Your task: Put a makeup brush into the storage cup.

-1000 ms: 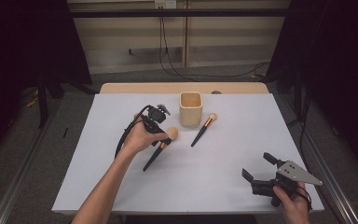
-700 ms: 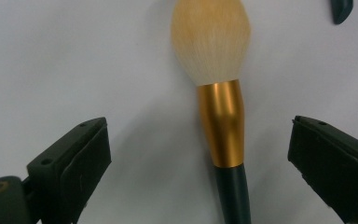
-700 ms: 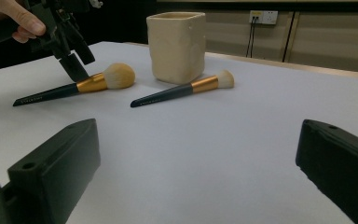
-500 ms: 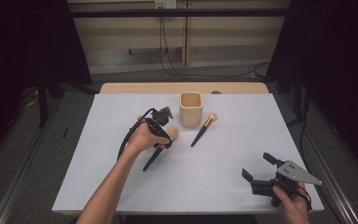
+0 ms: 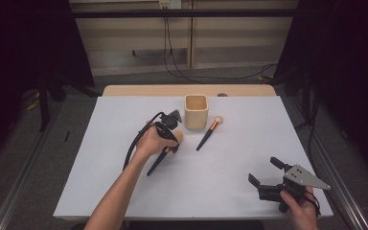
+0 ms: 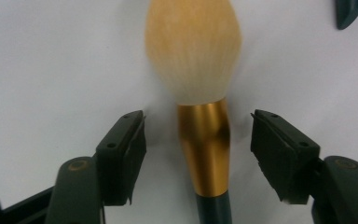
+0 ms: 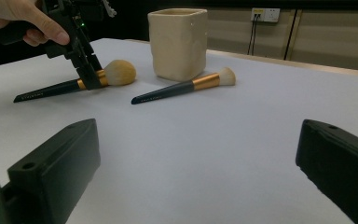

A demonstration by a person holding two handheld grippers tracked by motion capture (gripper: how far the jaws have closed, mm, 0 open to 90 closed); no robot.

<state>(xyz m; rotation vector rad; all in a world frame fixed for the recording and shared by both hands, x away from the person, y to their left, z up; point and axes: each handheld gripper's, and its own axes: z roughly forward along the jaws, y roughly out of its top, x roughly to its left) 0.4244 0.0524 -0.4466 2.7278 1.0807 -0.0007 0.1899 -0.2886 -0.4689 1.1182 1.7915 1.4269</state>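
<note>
Left gripper (image 6: 198,154) straddling the big brush (image 6: 200,93) at its gold ferrule, jaws just closing in, not touching yet. Lying flat at 8 o'clock from the cup (image 5: 196,111). Could roll or pinch off-centre. Right gripper (image 5: 267,175) gaping wide, empty.

Pretty dim room overall. The white table (image 5: 124,187) sits on a grey floor (image 5: 52,158), with black curtains (image 5: 24,43) on both sides. Beige wall panels (image 5: 124,43) run behind, with a wall socket (image 5: 169,4) up top and cables (image 5: 172,52) hanging down.
</note>
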